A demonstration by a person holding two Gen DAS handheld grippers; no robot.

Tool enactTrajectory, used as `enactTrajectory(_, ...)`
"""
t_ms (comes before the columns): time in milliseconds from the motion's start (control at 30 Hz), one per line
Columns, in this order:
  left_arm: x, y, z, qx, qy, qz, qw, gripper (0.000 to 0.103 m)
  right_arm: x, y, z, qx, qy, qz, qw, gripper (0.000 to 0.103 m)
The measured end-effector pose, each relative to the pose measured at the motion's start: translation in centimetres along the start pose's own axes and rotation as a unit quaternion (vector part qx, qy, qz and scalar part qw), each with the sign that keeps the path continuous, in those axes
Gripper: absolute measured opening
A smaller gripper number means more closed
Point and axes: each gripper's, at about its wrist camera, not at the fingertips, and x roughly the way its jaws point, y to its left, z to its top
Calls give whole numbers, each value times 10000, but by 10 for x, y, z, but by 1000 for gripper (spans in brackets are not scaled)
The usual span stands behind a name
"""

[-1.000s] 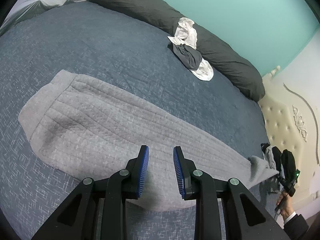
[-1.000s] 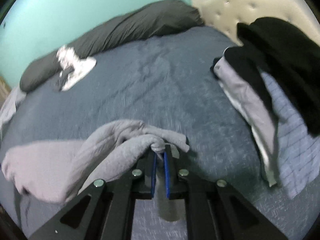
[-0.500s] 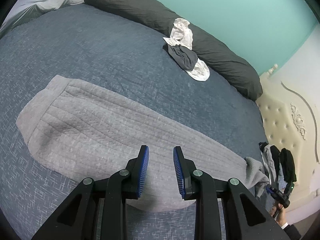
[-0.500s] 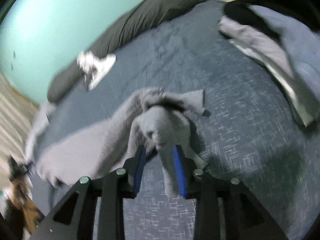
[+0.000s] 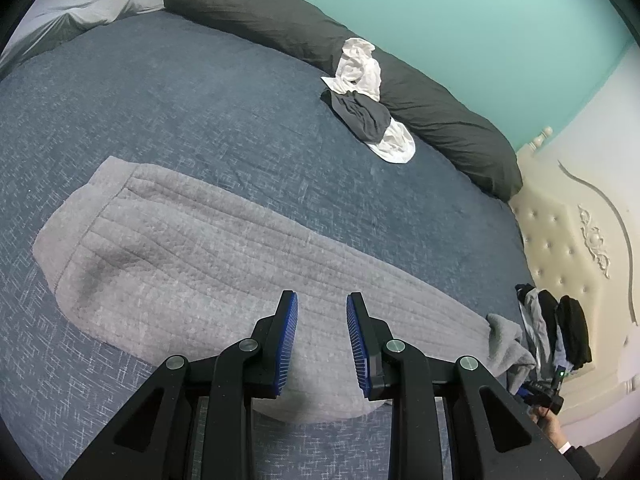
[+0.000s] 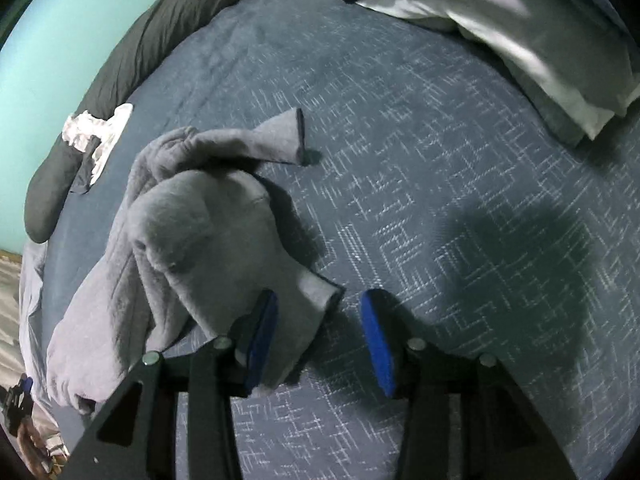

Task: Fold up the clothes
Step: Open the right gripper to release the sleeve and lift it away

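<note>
One bunched sleeve [image 6: 224,216], right-wrist view only

A grey quilted garment [image 5: 224,268] is laid flat and lengthwise across the near part of the blue bedspread [image 5: 200,112], its stitched ribs running along its length. At the end towards the headboard side, the fabric is bunched into a rumpled heap [image 6: 200,224], with one cuffed corner [image 6: 286,136] stuck out.

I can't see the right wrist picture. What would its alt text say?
The right hand-held gripper, its jaws just opened, hovers over a bunched grey garment on a dark blue bedspread; a flap lies between the jaws, not pinched. More clothes lie at the top right.
</note>
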Motion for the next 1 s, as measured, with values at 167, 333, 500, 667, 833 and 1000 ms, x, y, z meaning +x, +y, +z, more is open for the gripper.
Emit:
enactTrajectory(167,3,1,-2,-26,29,11,10000,28,-1,17,-4,-323,-91,-392,9987,7)
enactTrajectory(333,7,1,-4,-10,63,11,10000,28,-14,32,-10,-561,-359,-527,9964,3)
enactTrajectory(500,6,0,-3,47,42,55,10000,28,-46,25,9,-606,-961,-915,9893,2)
enactTrajectory(667,7,-3,-4,84,60,110,9999,28,-55,6,41,-614,-1185,-1229,9834,2)
enactTrajectory(833,12,-9,-7,199,114,210,9995,28,-42,1,64,-824,-1191,-1580,9768,2)
enactTrajectory(1000,17,-14,-7,303,158,292,9990,28,-29,-1,77,-871,-1178,-1759,9735,2)
